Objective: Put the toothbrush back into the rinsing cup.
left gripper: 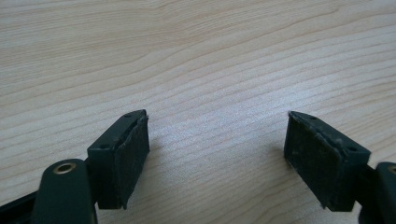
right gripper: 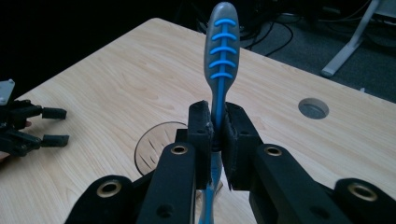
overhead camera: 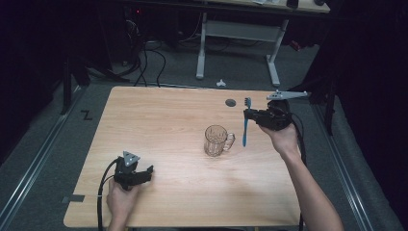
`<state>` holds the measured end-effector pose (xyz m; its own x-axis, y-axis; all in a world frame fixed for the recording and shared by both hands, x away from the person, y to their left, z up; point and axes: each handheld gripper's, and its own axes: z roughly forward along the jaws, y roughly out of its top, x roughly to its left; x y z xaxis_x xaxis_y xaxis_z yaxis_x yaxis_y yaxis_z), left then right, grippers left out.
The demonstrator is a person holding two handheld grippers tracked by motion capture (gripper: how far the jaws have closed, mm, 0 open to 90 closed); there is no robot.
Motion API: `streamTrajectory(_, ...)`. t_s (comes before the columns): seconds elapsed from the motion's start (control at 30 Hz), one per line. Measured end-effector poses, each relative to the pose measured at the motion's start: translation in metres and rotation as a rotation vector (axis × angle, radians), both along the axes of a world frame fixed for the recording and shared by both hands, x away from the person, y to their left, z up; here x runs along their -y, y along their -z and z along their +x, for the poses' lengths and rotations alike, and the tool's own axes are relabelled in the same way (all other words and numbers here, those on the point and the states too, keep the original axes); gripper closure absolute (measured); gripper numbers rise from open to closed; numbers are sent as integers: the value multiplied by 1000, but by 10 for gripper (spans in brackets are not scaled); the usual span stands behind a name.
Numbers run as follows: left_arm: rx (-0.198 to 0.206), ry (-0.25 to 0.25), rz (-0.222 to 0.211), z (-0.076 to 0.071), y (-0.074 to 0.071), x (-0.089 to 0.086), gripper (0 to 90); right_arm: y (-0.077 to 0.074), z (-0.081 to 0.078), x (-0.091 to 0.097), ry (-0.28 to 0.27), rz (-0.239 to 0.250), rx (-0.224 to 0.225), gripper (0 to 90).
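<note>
1. Surface [overhead camera: 159, 125]: a pale wooden top is carrying the mug and the left hand-held gripper.
2. Mug [overhead camera: 216, 140]: clear glass, standing upright near the middle, handle pointing right.
3. Right hand-held gripper [overhead camera: 247, 114]: hovering above the surface, right of the mug, its jaws clamping the toothbrush.
4. Left hand-held gripper [overhead camera: 147, 171]: resting near the front left edge, jaws standing wide with nothing between them.
5. Toothbrush [overhead camera: 246, 122]: blue, hanging upright, just beside the mug handle.
</note>
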<state>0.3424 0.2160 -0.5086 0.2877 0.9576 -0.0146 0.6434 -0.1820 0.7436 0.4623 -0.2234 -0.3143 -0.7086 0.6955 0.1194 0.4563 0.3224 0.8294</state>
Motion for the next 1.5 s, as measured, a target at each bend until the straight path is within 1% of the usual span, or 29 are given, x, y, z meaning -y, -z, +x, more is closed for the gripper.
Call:
streamTrajectory(0.2, 0, 0, -1, 0, 0, 0, 228, -1, 3, -6, -3, 17, 4, 827)
streamTrajectory(0.33, 0, 0, 0, 0, 0, 0, 228, -1, 5, -12, -5, 24, 19, 827)
streamTrajectory(0.57, 0, 0, -1, 0, 0, 0, 228, 0, 12, -19, 1, 37, 14, 827)
streamTrajectory(0.67, 0, 0, -1, 0, 0, 0, 228, 0, 16, -24, 4, 38, 19, 827)
streamTrajectory(0.87, 0, 2, -1, 0, 0, 0, 228, 1, 23, -33, 12, 19, 25, 827)
streamTrajectory(1.07, 0, 3, 0, 0, 0, 0, 227, 6, 30, -34, 25, 19, 18, 827)
streamTrajectory(1.17, 0, 3, -1, 0, 0, 0, 227, 8, 33, -33, 33, 29, 11, 827)
streamTrajectory(1.3, 0, 3, 0, 0, 0, 0, 228, 10, 36, -34, 39, 37, 6, 827)
streamTrajectory(1.5, 0, 3, 0, 0, 0, 0, 228, 15, 39, -36, 40, 35, 0, 826)
